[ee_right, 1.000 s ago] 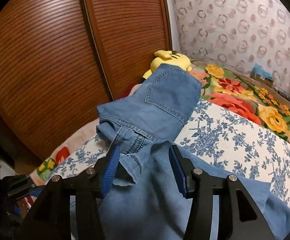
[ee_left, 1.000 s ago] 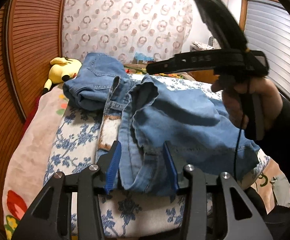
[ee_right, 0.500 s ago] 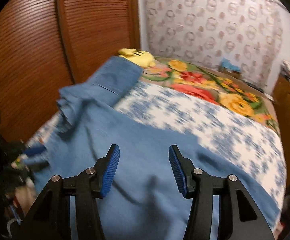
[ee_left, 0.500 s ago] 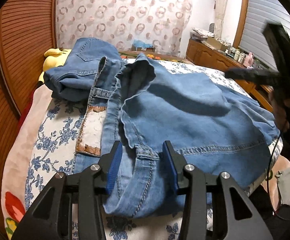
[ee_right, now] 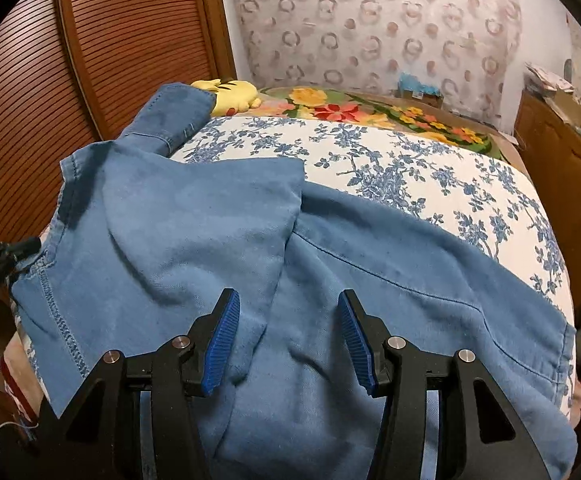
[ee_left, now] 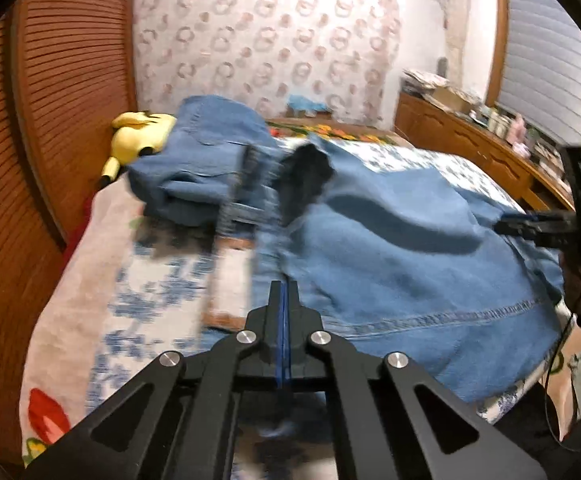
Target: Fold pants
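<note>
Since the earlier frame the left gripper [ee_left: 283,292] has snapped its fingers together, and the right gripper [ee_right: 288,336] has swung across and down to the other side of the jeans [ee_right: 218,248]. Left fingers now meet pad to pad, with the denim edge right at their tips; the view is too blurred to tell whether any cloth is pinched between them. Right fingers stand apart over a soft ridge of denim that runs up between them, and the pads do not press on it. Beyond the left fingers the jeans [ee_left: 390,256] lie crumpled across the bed [ee_left: 158,300], one part bunched up far ahead and to the left beside a yellow plush toy [ee_left: 136,136]. To the right of the left fingers, the right gripper [ee_left: 530,226] hangs at the far edge of the cloth. Ahead of the right fingers the denim gives way to bare blue-flowered sheet [ee_right: 390,160], with the toy [ee_right: 234,94] farther off to the left.
</note>
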`<state>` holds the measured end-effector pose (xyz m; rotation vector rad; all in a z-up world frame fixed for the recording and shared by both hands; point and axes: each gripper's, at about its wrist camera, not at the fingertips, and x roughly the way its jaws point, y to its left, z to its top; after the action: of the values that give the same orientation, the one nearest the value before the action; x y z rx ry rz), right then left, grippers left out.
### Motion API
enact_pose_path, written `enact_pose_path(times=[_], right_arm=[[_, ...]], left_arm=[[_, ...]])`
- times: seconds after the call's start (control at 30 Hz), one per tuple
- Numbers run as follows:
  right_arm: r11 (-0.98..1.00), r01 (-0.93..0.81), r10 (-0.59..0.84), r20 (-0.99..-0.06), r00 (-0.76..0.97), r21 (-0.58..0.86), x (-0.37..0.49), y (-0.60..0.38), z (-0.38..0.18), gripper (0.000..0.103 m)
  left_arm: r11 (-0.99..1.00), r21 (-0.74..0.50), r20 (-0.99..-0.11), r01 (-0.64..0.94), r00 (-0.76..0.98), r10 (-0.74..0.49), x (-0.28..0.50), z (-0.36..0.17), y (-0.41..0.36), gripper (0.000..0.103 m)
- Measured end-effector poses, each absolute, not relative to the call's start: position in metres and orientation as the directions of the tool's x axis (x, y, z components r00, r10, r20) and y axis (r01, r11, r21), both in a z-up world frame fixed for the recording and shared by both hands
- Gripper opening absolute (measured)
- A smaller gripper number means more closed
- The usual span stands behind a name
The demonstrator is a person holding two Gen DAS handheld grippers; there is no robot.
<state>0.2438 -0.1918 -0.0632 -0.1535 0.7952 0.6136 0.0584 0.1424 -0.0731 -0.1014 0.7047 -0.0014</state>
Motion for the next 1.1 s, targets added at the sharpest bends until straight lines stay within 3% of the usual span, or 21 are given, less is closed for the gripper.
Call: enact_pose_path(times=[0.27, 0.4, 0.47, 0.97, 1.1], right_arm=[[0.814, -0.575, 0.458, -0.699, 0.549, 0.082, 0.224, -0.196, -0.057, 0.053], [0.816, -0.574, 0.448, -0.705, 0.549, 0.071, 0.215, -0.199, -0.058, 0.053], [0.817, -0.573, 0.446, -0.704, 0.553, 0.068, 0.212, -0.203, -0.056, 0.053], [0.834, -0.547, 0.431, -0.702, 0.567, 0.071, 0.200, -0.232, -0.049, 0.053], [0.834, -0.547, 0.427, -0.706, 0.564, 0.067, 0.201, -0.232, -0.051, 0.053]], left_arm=[[0.990, -0.137, -0.632, -0.025, 0.772, -0.068, 0.055, -0.065, 0.158, 0.001], [0.987, -0.159, -0.660, 0.003, 0.743, -0.109, 0.066, -0.070, 0.148, 0.027], [0.986, -0.168, -0.680, 0.015, 0.723, -0.127, 0.070, -0.075, 0.142, 0.029], [0.979, -0.194, -0.709, 0.055, 0.682, -0.179, 0.067, -0.095, 0.113, 0.030], [0.978, -0.197, -0.688, 0.074, 0.700, -0.191, 0.061, -0.090, 0.112, 0.007]])
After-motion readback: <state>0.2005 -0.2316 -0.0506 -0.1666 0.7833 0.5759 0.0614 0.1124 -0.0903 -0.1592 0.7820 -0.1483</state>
